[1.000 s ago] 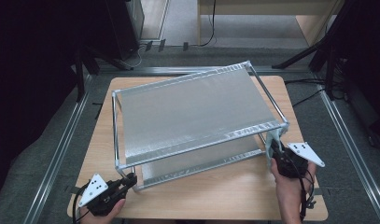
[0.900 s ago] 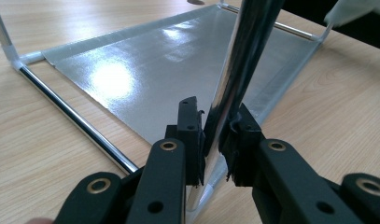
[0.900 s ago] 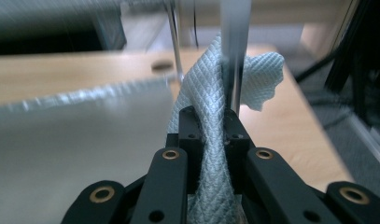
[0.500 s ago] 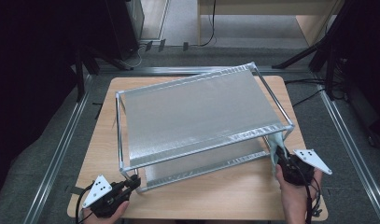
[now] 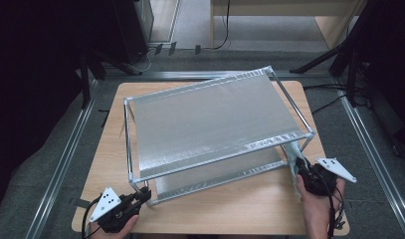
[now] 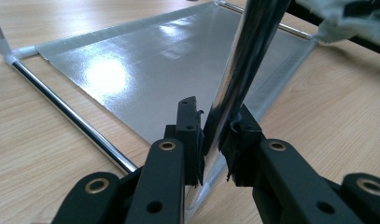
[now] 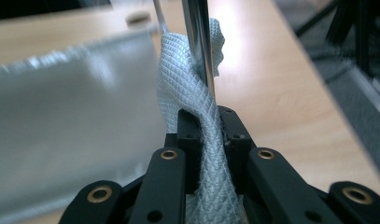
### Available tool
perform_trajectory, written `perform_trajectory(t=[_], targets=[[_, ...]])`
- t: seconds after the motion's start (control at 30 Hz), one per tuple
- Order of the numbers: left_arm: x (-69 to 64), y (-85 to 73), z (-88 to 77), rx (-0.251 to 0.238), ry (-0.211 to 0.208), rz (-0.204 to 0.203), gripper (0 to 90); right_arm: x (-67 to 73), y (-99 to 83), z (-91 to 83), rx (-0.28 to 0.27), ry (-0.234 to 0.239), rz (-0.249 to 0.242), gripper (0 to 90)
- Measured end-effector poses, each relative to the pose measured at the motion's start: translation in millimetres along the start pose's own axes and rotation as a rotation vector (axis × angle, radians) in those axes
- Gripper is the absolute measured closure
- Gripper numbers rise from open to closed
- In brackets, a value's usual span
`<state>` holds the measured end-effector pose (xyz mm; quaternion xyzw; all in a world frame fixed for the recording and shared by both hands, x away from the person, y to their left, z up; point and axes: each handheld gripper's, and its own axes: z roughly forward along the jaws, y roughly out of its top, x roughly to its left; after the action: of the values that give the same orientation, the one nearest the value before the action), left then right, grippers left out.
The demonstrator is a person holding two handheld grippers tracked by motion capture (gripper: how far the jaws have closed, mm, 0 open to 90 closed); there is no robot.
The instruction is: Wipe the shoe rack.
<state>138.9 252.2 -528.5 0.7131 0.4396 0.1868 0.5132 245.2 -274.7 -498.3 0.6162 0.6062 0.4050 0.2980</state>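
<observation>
A two-tier rack (image 5: 210,124) of chrome tubes with silver fabric shelves stands askew on the wooden table (image 5: 250,214). My left gripper (image 5: 144,195) is at the rack's near left corner, shut on the chrome leg (image 6: 253,56), which runs up between the jaws of the left gripper (image 6: 214,135). The lower shelf (image 6: 155,60) lies beyond it. My right gripper (image 5: 300,167) is at the near right corner, shut on a white mesh cloth (image 5: 292,157). That cloth (image 7: 187,88) is wrapped around the right leg (image 7: 199,42) and passes between the right gripper's (image 7: 211,126) jaws.
Metal floor rails (image 5: 65,159) run along both sides of the table. Dark stands and cables (image 5: 339,59) sit at the back right. Bare tabletop lies in front of the rack and along its left side.
My right gripper, with the cloth, has shifted slightly right and toward the near edge, and the rack's right end followed. The left gripper has stayed put.
</observation>
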Motion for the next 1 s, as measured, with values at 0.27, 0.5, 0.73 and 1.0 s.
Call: perform_trajectory(t=[0.27,0.5,0.73,1.0], targets=[[-0.4,-1.2,1.9,-0.014,-0.003,-0.015,77.3,15.9,35.7,-44.8,-0.173,0.011,-0.061,80.3],[-0.9,-2.1,2.7,-0.023,0.001,-0.019,77.1,3.0,-1.1,-4.4,0.012,-0.005,-0.046,80.5],[-4.0,-4.3,7.0,-0.069,0.07,-0.007,77.6,-8.5,-17.6,9.7,0.119,0.009,-0.051,80.3],[2.9,-0.4,12.4,-0.08,0.078,-0.01,77.4,-14.8,2.6,-25.9,0.017,-0.023,-0.027,80.5]])
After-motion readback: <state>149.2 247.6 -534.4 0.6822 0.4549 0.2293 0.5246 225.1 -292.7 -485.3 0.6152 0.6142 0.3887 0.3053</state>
